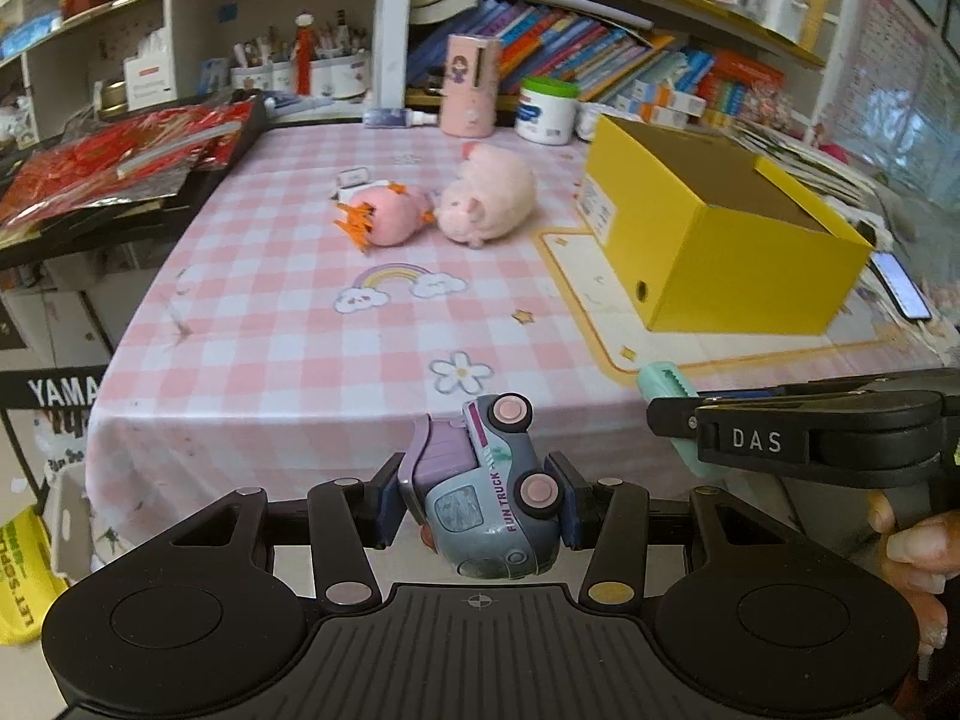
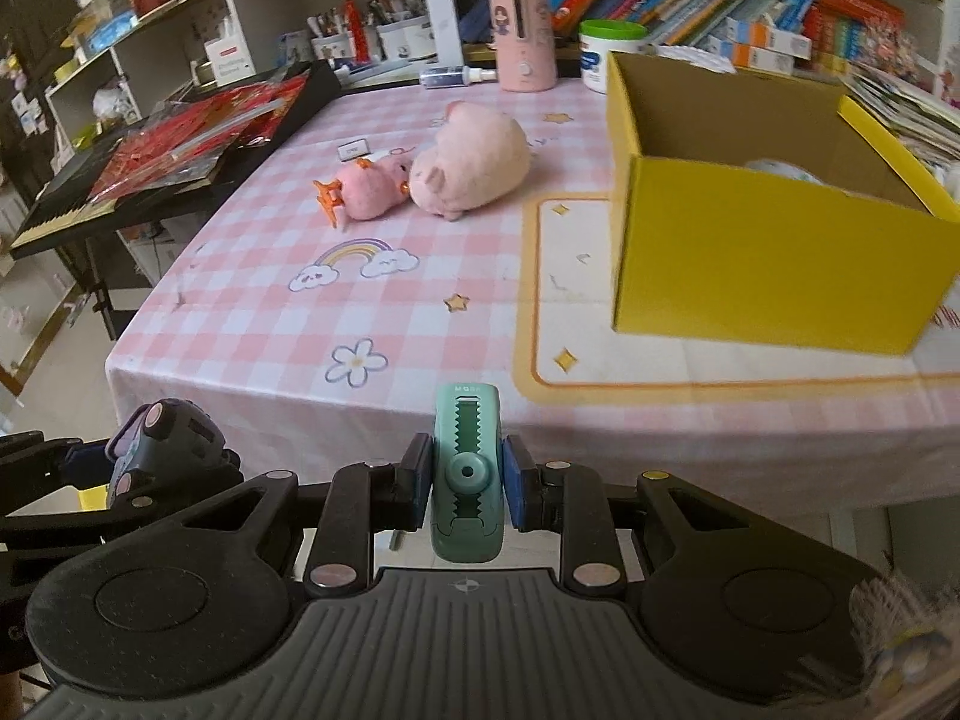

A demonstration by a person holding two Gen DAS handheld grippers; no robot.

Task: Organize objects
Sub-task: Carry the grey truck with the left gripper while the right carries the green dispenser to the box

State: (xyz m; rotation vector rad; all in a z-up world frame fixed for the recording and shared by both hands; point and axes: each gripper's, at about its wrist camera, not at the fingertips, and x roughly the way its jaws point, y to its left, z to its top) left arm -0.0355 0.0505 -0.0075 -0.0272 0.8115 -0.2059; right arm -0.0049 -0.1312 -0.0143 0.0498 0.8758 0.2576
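My left gripper [image 1: 480,501] is shut on a grey-purple toy truck [image 1: 489,492] marked "FUN TRUCK", tipped on its side, held in front of the table's near edge. My right gripper [image 2: 467,483] is shut on a mint-green eraser-like holder [image 2: 467,468], also just off the near edge. The truck also shows in the right wrist view [image 2: 162,438] at the left; the green holder shows in the left wrist view [image 1: 660,387]. A yellow open box [image 1: 720,228] [image 2: 768,234] stands on the table at the right. Two pink plush toys, a small one [image 1: 387,216] [image 2: 369,186] and a pig [image 1: 489,198] [image 2: 474,162], lie mid-table.
A pink checked tablecloth [image 1: 270,324] covers the table. A keyboard with red packets [image 2: 180,144] sits at the left. A pink device [image 1: 468,87], a white jar [image 1: 547,111] and bookshelves stand at the back. A phone [image 1: 900,285] lies right of the box.
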